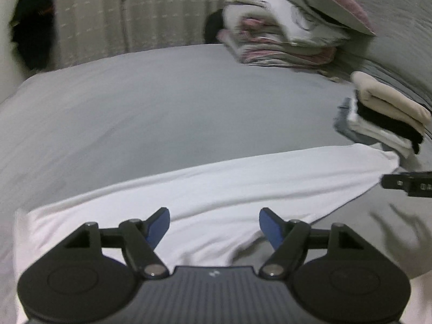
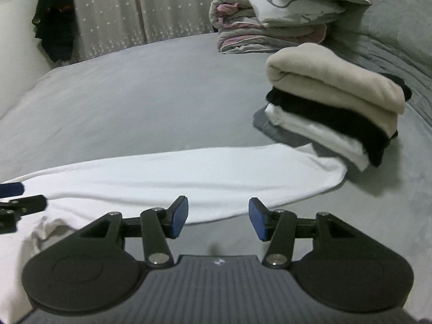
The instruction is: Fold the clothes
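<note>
Covering bed [image 2: 135, 94], grey sheet, starred curtain [image 2: 121, 13]

Smooth white cloth garment [image 2: 172, 172] on matt grey bedsheet [image 2: 135, 94]; beige fleece [image 2: 334, 89] looks soft (slightly fuzzy)

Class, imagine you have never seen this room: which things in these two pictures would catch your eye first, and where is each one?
The long white garment lies stretched across the grey bed, just ahead of the open left gripper and right gripper. At its far right end sits a neat stack of folded clothes, beige on top, then black, then white. Behind it, a pile of folded quilts stands near the curtain.
</note>
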The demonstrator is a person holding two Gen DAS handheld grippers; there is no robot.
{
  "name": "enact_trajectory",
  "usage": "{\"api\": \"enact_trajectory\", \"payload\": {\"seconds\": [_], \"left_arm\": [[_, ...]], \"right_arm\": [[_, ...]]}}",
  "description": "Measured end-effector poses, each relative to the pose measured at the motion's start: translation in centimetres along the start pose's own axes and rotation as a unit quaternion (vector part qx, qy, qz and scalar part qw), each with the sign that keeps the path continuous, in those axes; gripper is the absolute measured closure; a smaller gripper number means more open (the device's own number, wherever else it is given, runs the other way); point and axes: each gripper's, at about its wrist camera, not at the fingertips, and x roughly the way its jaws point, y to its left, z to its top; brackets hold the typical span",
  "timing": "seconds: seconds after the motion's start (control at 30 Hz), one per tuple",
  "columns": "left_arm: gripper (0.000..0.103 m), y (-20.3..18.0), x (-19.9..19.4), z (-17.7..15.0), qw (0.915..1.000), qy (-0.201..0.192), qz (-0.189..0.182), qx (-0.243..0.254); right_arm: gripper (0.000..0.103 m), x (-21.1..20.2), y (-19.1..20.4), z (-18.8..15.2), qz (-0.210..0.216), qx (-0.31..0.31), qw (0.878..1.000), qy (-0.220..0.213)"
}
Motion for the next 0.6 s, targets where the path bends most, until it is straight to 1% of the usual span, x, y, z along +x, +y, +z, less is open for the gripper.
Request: {"api": "enact_trajectory", "payload": {"seconds": [0.17,0.3,0.4,0.47,0.53,0.6], "left_arm": [[0.028,4.6,-1.5,-2.9,0.9985,0.0,0.026,-0.049],[0.028,7.7,-2.0,-5.3,0.9962,-0.005,0.039,-0.078],[0.028,9.3,-2.6,-6.3,0.994,-0.002,0.061,-0.091],[0.028,10.4,-3.5,-6.8,0.9917,-0.003,0.073,-0.105],[0.028,11.5,-4.5,-7.1,0.9876,-0.001,0.088,-0.13],[0.028,12.9,-5.9,-7.4,0.9826,0.0,0.104,-0.154]], "right_arm": [[0.048,-0.3,1.5,-1.4,0.01,-0.002,1.0,0.013],[0.048,0.0,3.5,-2.3,0.032,-0.017,0.999,0.023],[0.048,0.2,5.6,-3.0,0.057,-0.037,0.997,0.033],[0.048,0.3,6.8,-3.6,0.081,-0.047,0.995,0.039],[0.048,0.2,8.1,-4.3,0.113,-0.056,0.991,0.046],[0.048,0.0,9.4,-5.0,0.135,-0.063,0.988,0.048]]}}
